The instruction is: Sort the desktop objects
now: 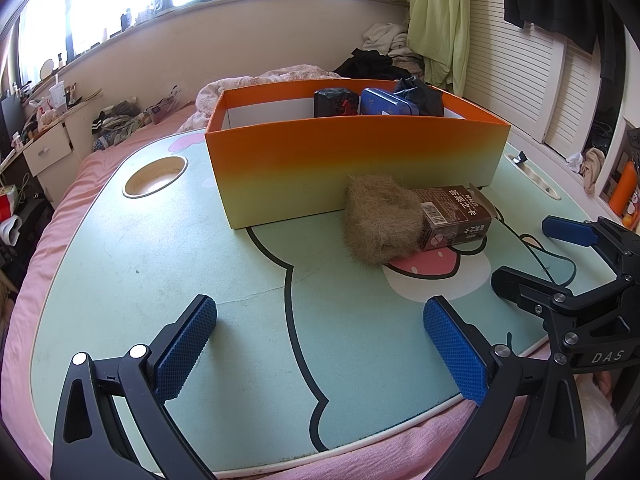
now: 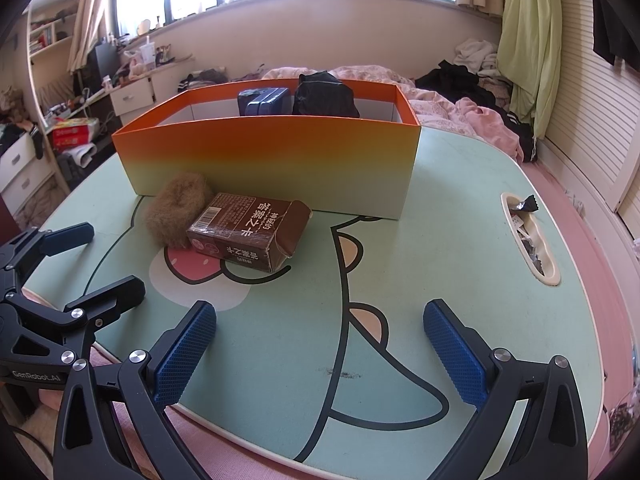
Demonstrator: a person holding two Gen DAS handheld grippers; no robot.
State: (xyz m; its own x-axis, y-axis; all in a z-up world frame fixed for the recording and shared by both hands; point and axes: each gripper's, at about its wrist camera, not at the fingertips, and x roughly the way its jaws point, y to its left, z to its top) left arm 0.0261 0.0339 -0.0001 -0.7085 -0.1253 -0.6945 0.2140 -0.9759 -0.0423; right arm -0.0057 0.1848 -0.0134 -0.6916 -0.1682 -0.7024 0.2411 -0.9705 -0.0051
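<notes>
Left gripper (image 1: 320,344) is seen released, jaws spread wide, nothing between the blue pads (image 1: 186,346); it is held low over the near edge of the lap table (image 1: 160,264). Right gripper (image 2: 320,348) is likewise released, jaws wide apart, nothing held, also over the near edge. Each gripper is caught in the other's view: the right one at the far right of the left wrist view, the left one at the far left of the right wrist view, both spread there too.

Orange box (image 1: 352,160) is placed ahead of both grippers, well apart from the fingertips. Inside it a blue tin (image 1: 386,102), a dark patterned block (image 1: 335,102) and a black crumpled bag (image 1: 420,96) are seen, grouped toward the right end in the left wrist view.

Brown carton (image 2: 244,230) is laid flat on the table between the box and the grippers, ahead-left of the right gripper and ahead-right of the left gripper. Furry brown scrunchie (image 2: 176,208) is touching the carton's left side, just in front of the box wall.

Round cup hole (image 1: 155,176) is set ahead-left of the left gripper. Slot tray (image 2: 528,236) with wrappers is found ahead-right of the right gripper.
</notes>
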